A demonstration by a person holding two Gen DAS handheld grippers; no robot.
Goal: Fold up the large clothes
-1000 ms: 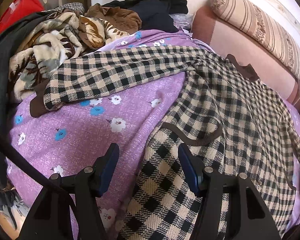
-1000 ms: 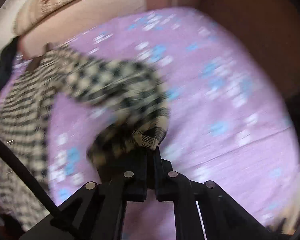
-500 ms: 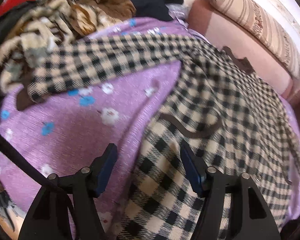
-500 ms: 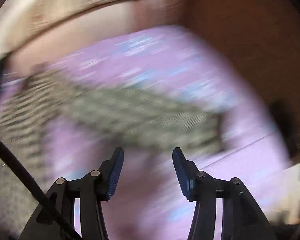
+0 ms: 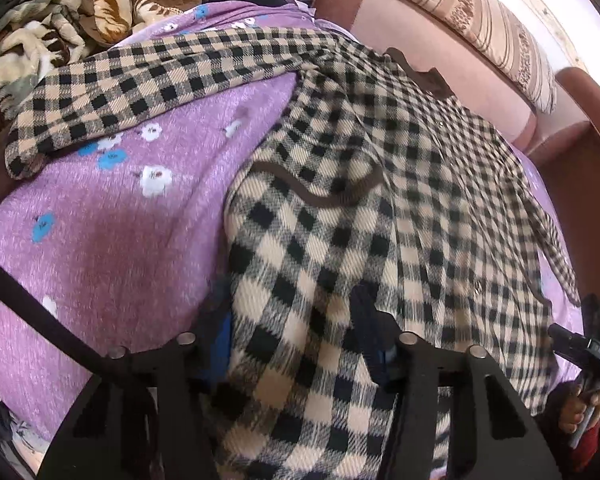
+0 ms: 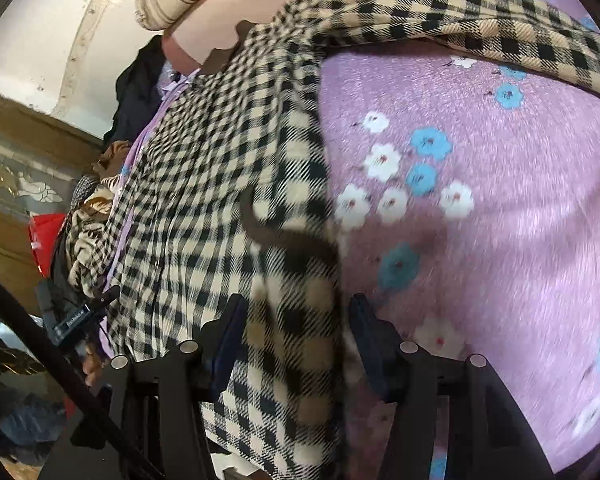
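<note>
A beige-and-black checked coat (image 5: 420,184) with brown trim lies spread on a purple flowered bedsheet (image 5: 112,248). One sleeve (image 5: 140,80) stretches out to the left, and the other sleeve (image 6: 480,24) lies out flat across the sheet. My left gripper (image 5: 294,328) hangs over the coat's near hem; its jaws are closing with the hem cloth between them, and the pads do not clearly press. My right gripper (image 6: 296,320) is at the hem's other side edge; its jaws are opening, with the cloth edge loose between them.
A heap of blankets and clothes (image 5: 48,40) is piled at the sheet's far left. A striped pillow (image 5: 480,12) rests on a pink headboard (image 5: 400,28). Brown wood (image 5: 588,192) borders the bed's right side. A hand (image 5: 576,412) holds the other gripper (image 5: 588,352).
My right gripper let go of the sleeve end, opened, and swung down to the coat's hem edge. My left gripper tilted down closer over the hem.
</note>
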